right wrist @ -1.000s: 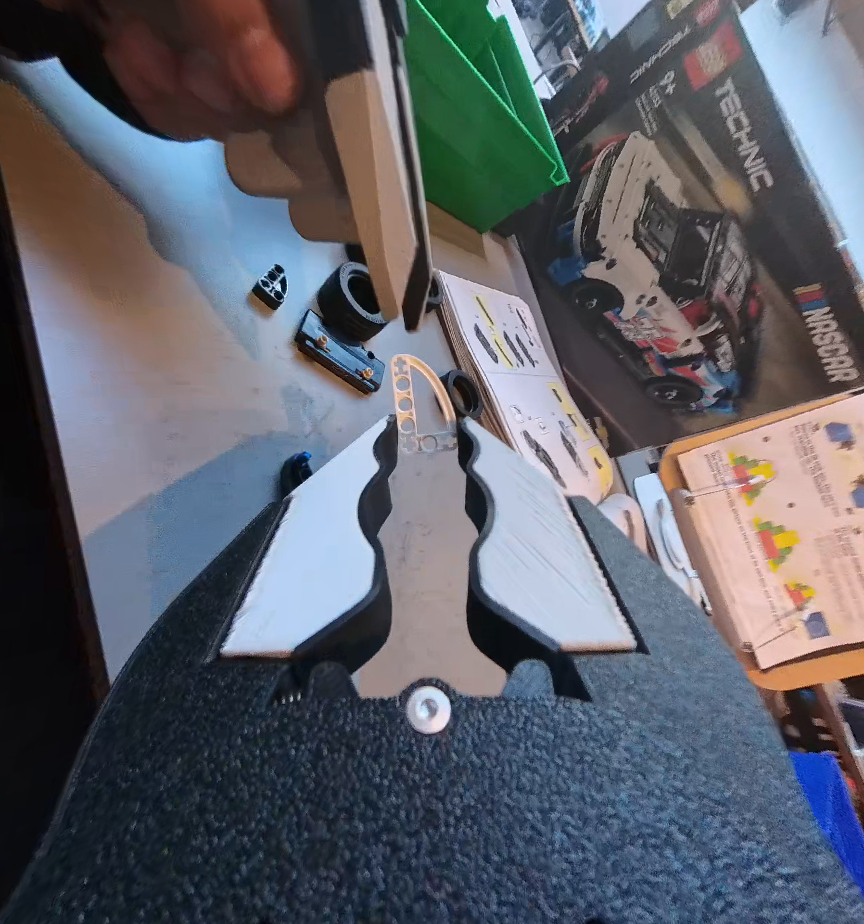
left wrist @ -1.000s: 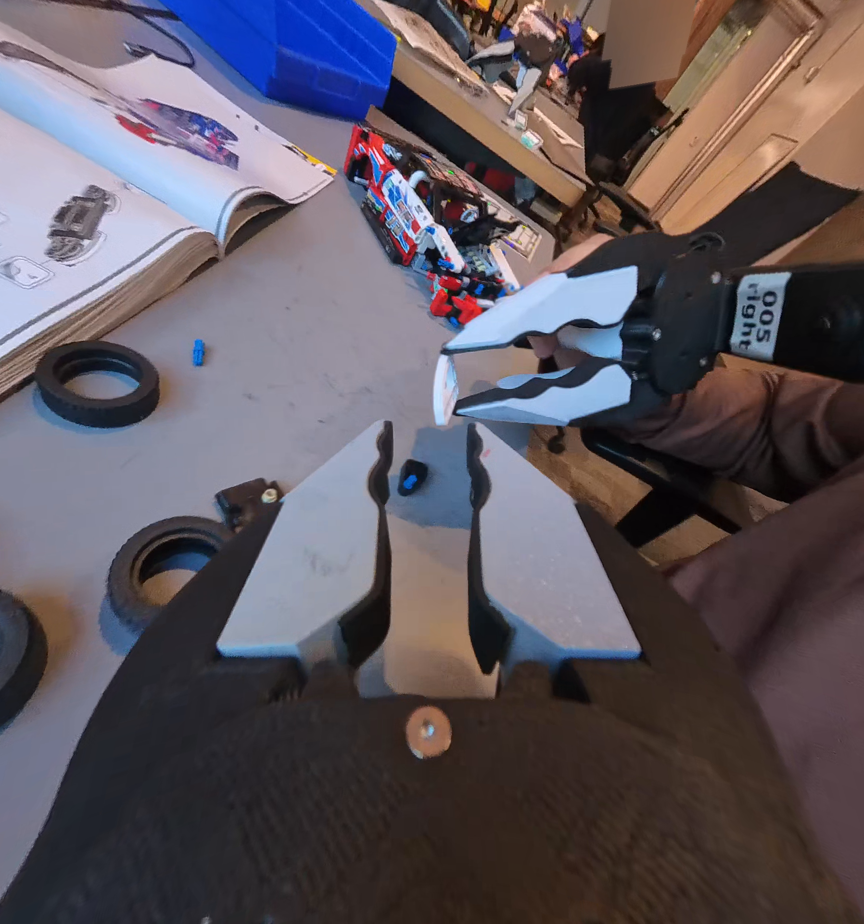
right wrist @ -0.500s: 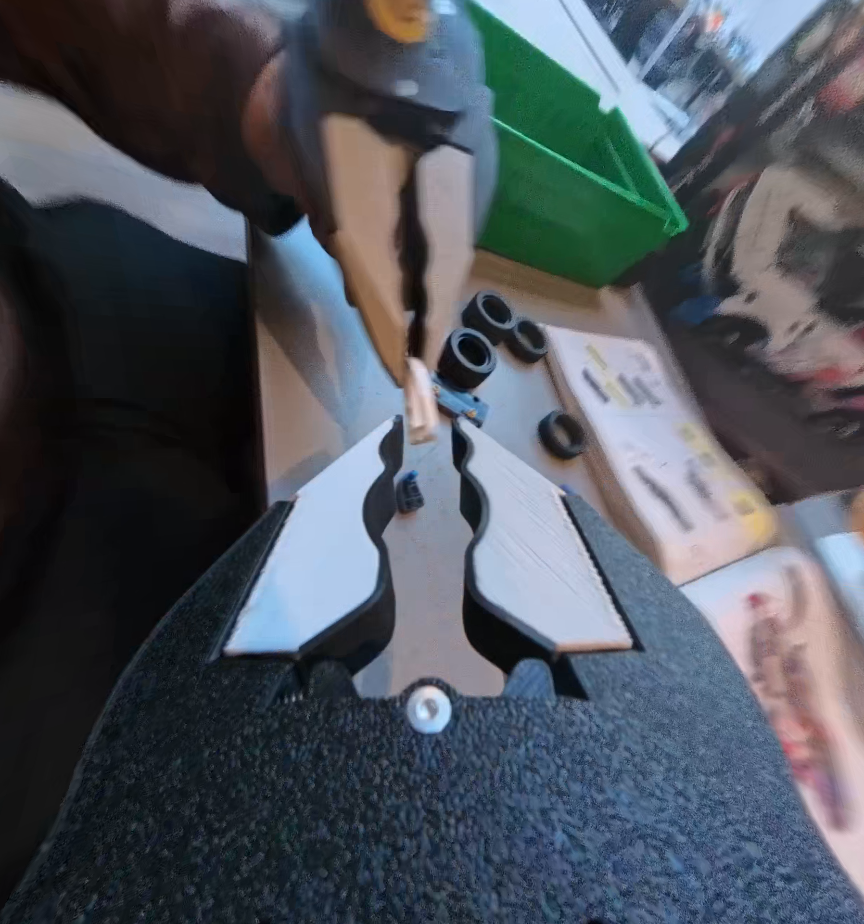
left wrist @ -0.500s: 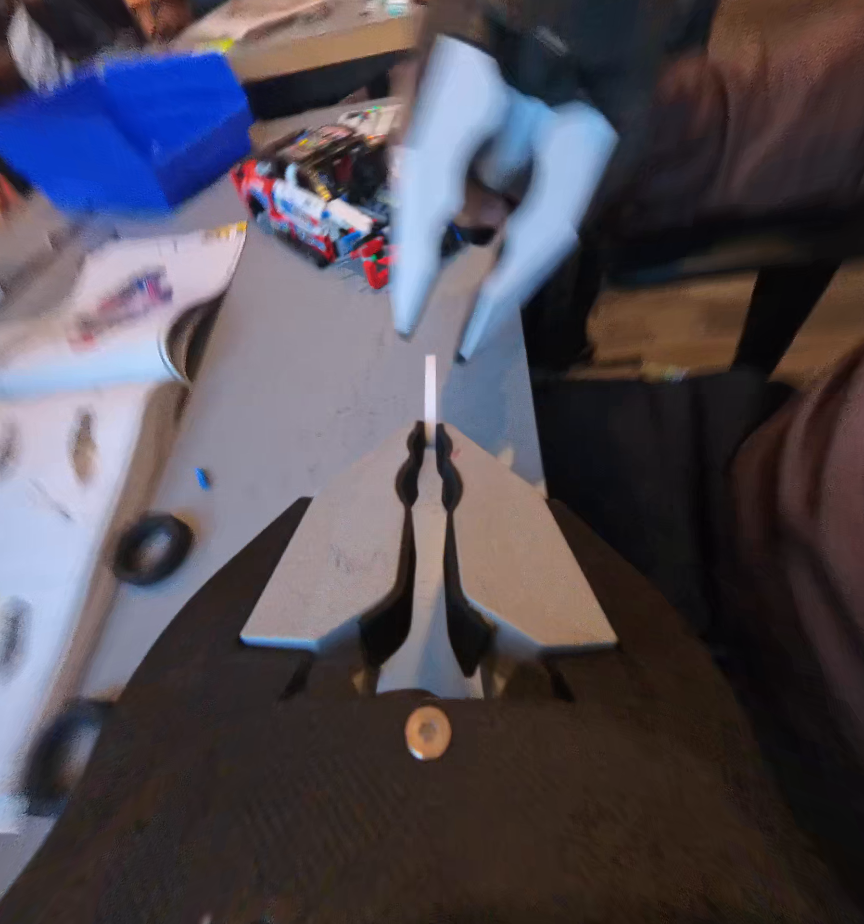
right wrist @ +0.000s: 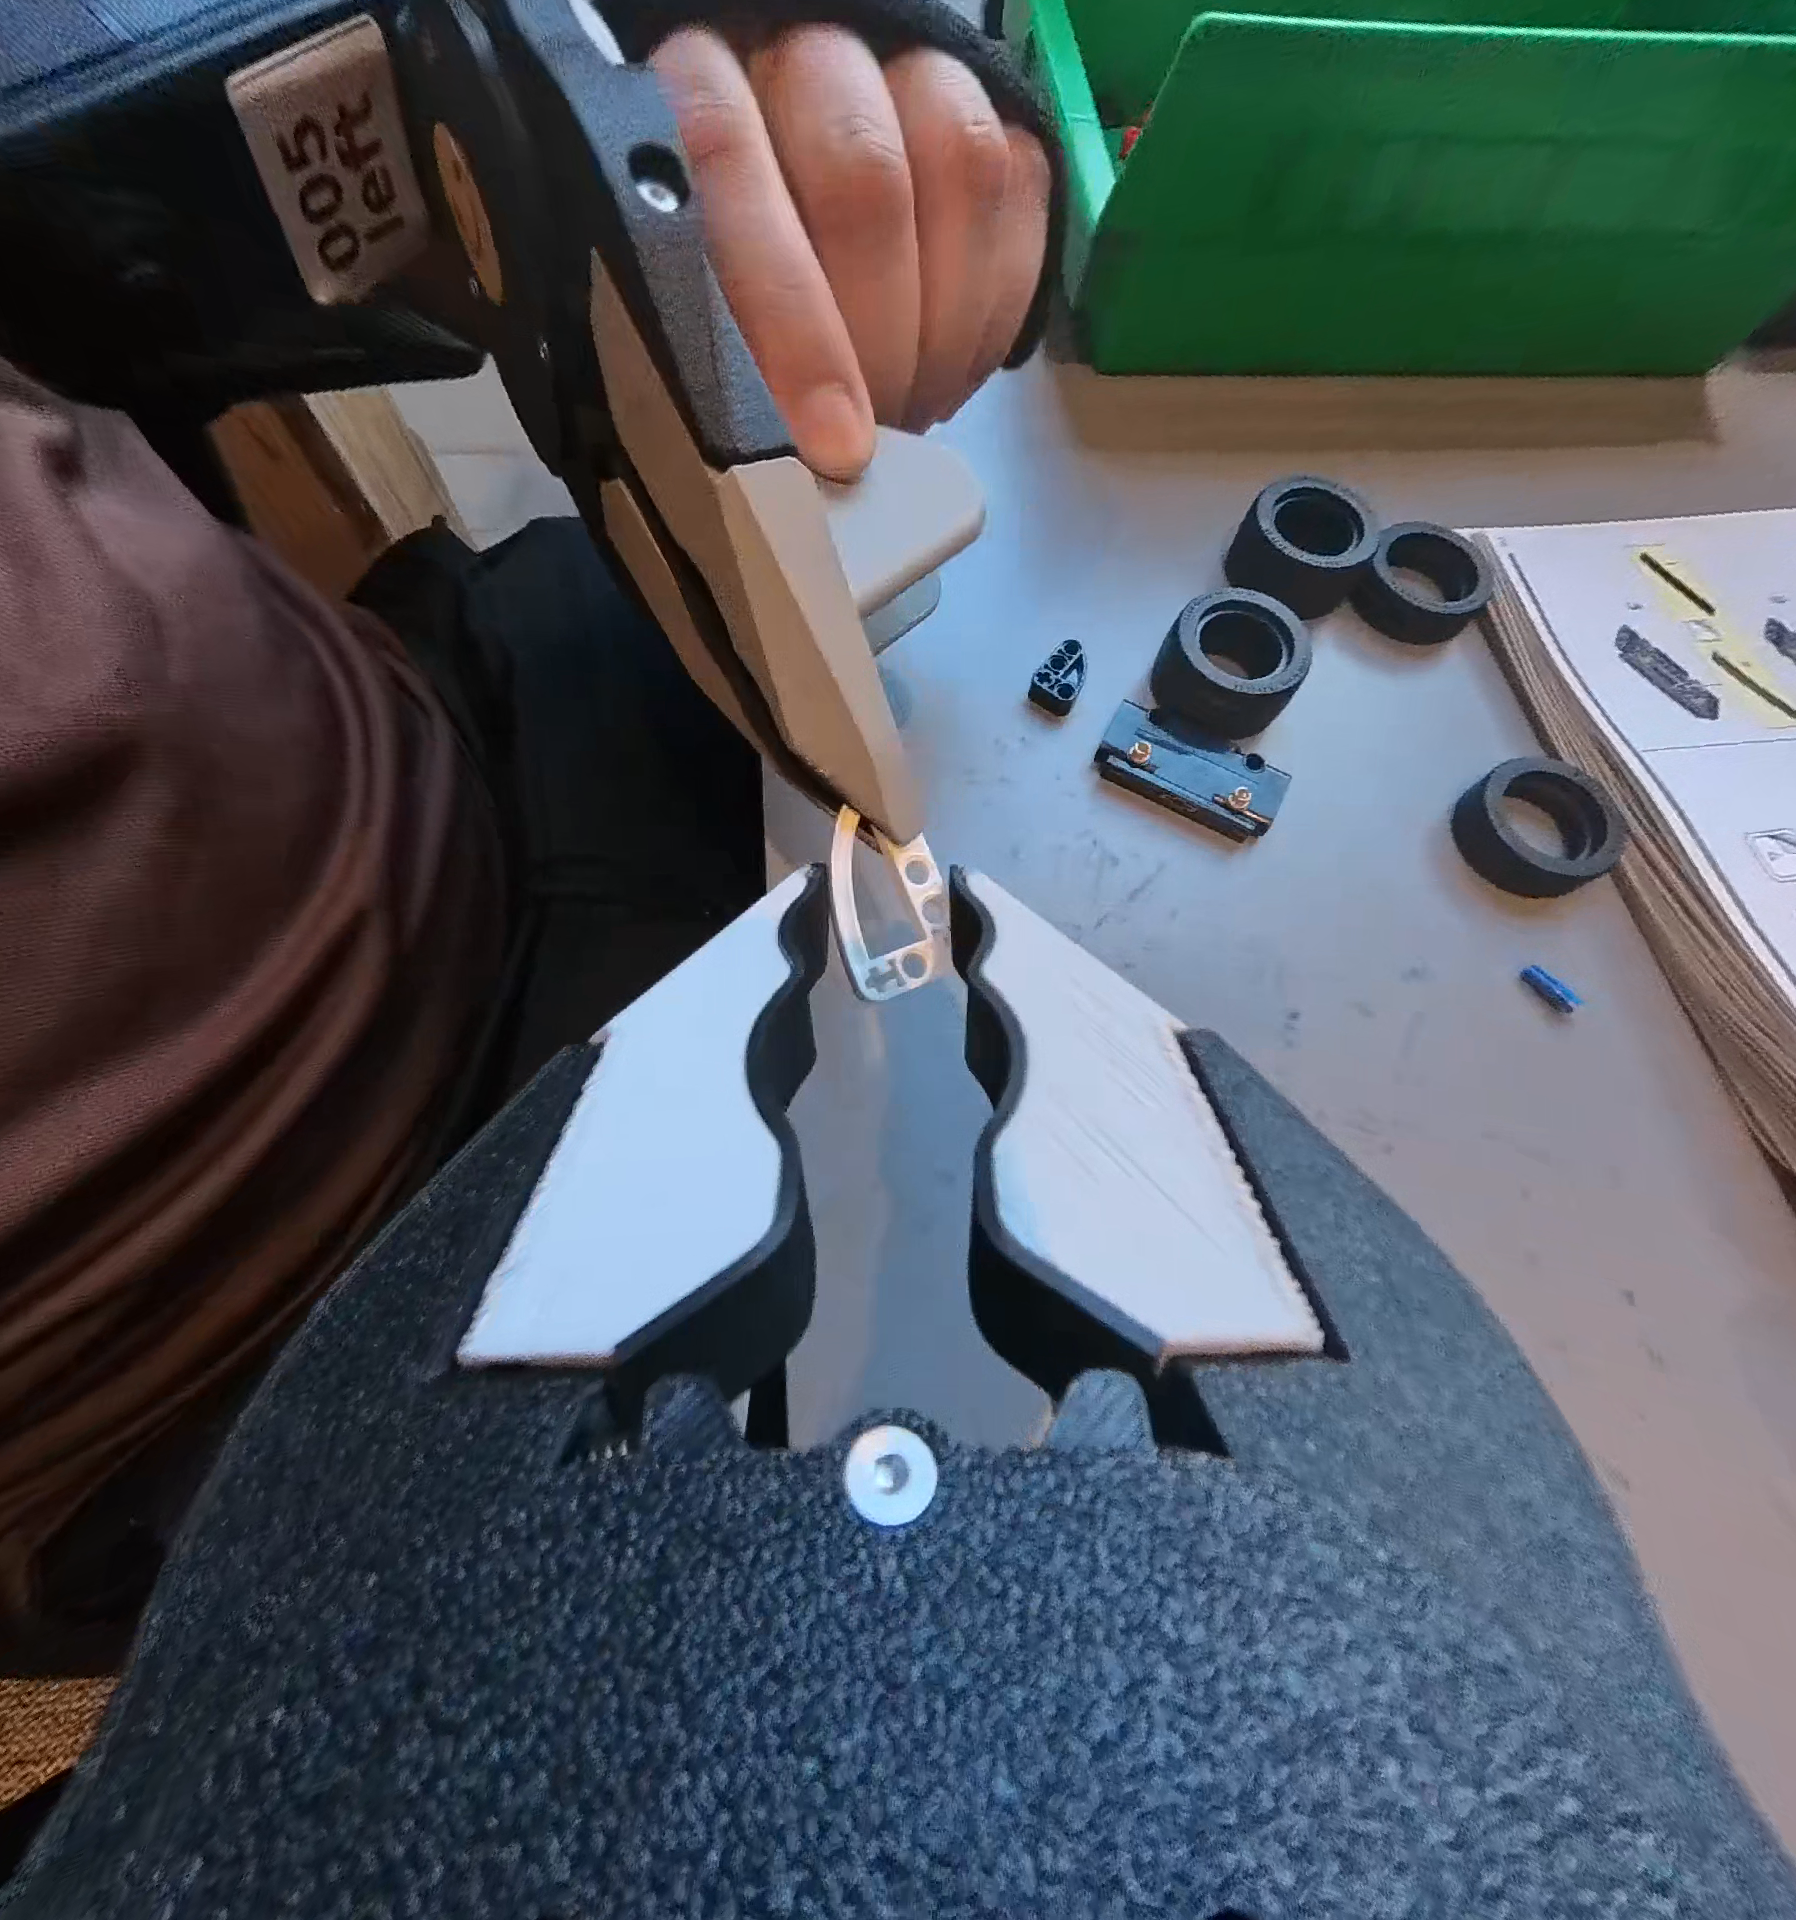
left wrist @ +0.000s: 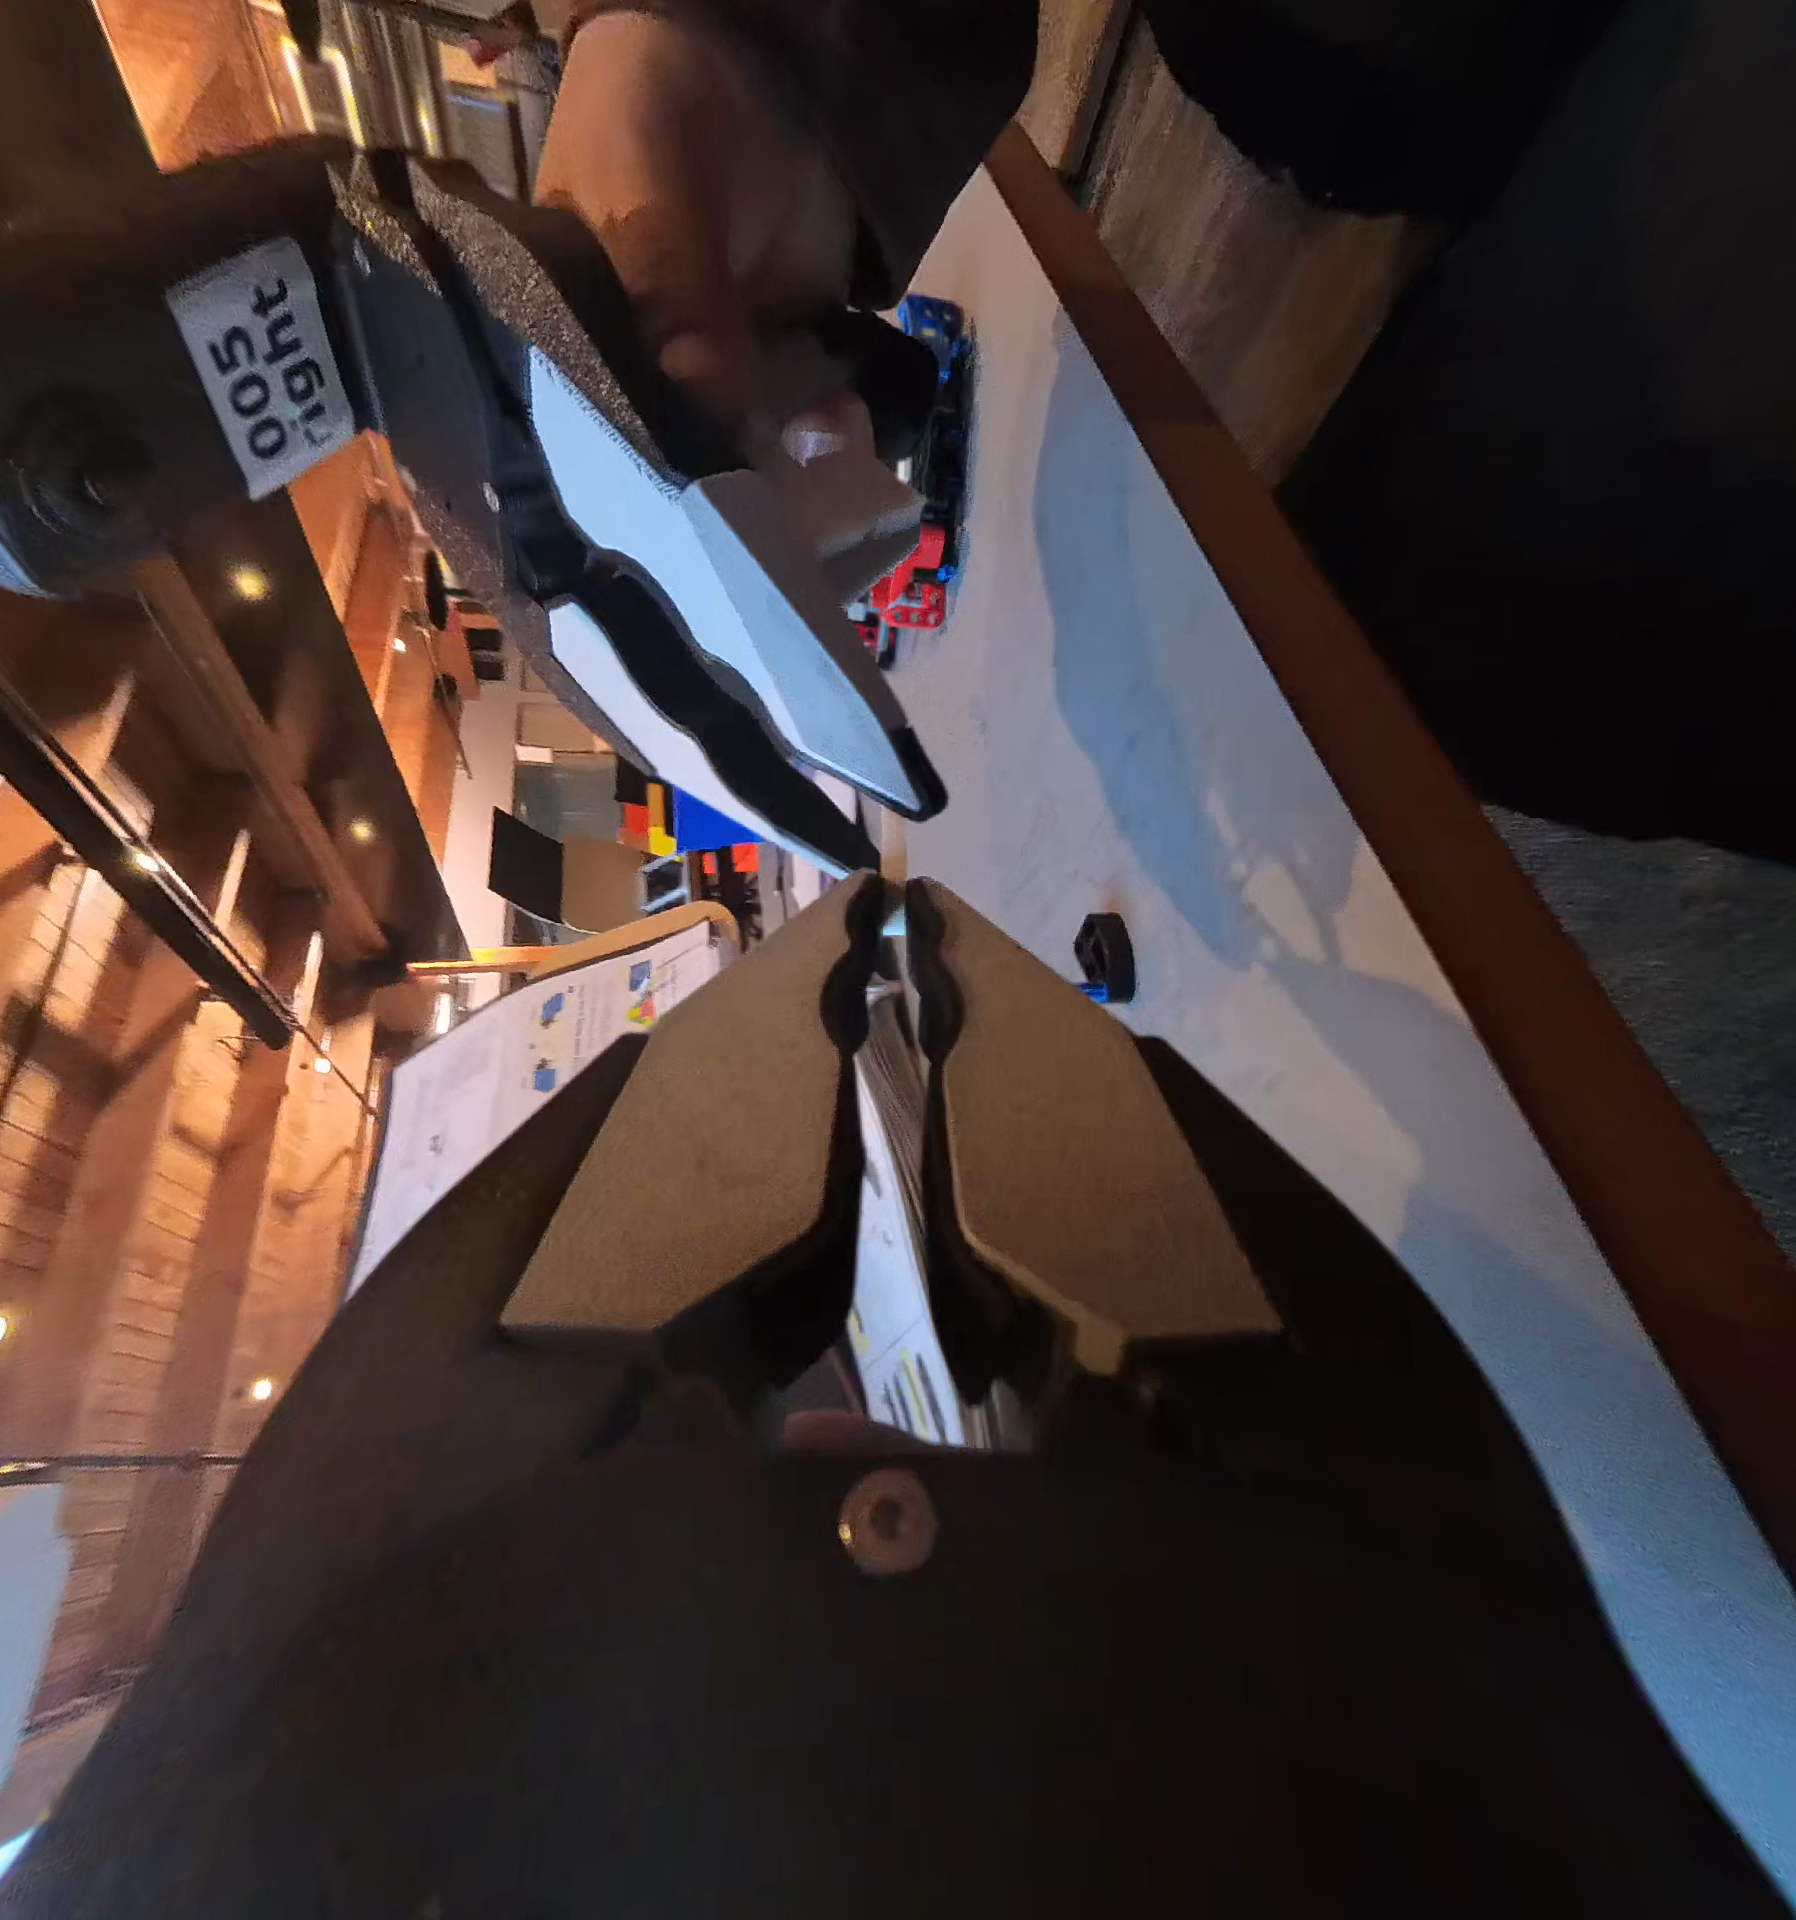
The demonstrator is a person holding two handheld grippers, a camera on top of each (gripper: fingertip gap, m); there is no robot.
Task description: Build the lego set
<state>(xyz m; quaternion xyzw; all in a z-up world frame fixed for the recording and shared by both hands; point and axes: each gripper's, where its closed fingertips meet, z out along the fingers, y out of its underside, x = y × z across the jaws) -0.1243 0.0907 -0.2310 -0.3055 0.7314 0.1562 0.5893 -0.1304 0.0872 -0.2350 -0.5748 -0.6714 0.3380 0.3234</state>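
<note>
Here the left claw (right wrist: 889, 831) comes down from the upper left of the right wrist view, and its two fingers are pressed together on one end of a small white curved lego piece with round holes (right wrist: 889, 930). The piece hangs up off the grey bench (right wrist: 1341, 1091), in the middle of the frame. Its lower end sits in the gap between the tips of the right claw (right wrist: 889, 894), which is spread apart and not squeezing it.

Near the upper right lie four black rubber tyres (right wrist: 1237, 660), a flat black lego block with gold pins (right wrist: 1190, 779) and a small black three-hole piece (right wrist: 1058, 675). A tiny blue pin (right wrist: 1550, 987) lies beside the open paper instruction book (right wrist: 1725, 790) at the right edge. A green plastic bin (right wrist: 1445, 208) stands at the top.
</note>
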